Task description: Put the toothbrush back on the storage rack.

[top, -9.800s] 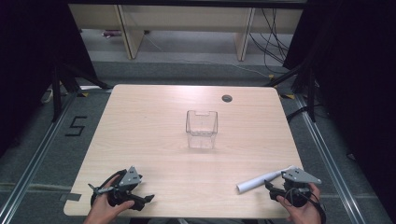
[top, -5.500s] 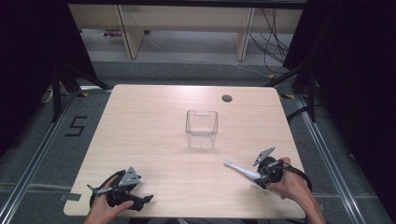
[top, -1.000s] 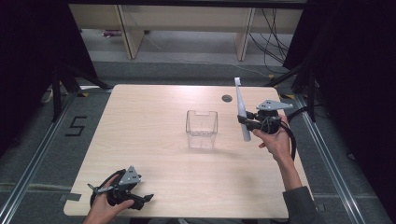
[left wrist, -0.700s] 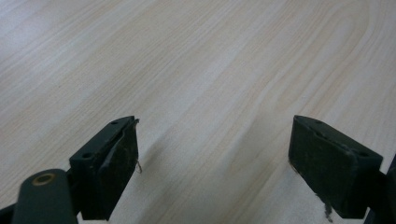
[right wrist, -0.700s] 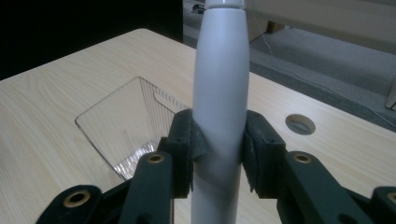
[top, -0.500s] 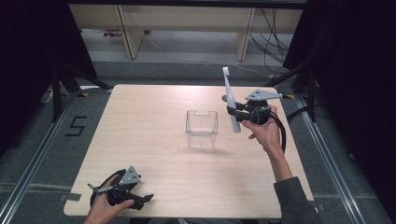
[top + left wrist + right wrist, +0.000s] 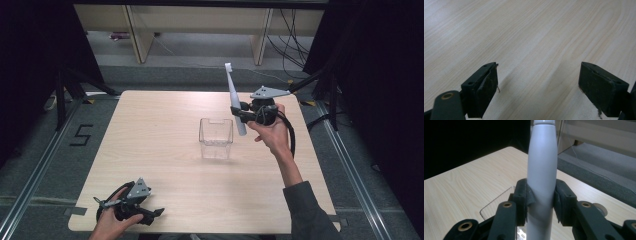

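White toothbrush (image 7: pixel 234 99) sits clamped upright in your right gripper (image 7: pixel 243 112) beside the clear container (image 7: pixel 216 138); next, lower it in. Left gripper (image 7: pixel 150 214) rests wide, holding nothing.

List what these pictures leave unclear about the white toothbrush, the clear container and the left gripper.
- White toothbrush: head cut off by the top edge in the right gripper view; bristles too small in the high view.
- Clear container: contents, if any, too small to tell from above.
- Left gripper: body partly hidden by the hand.
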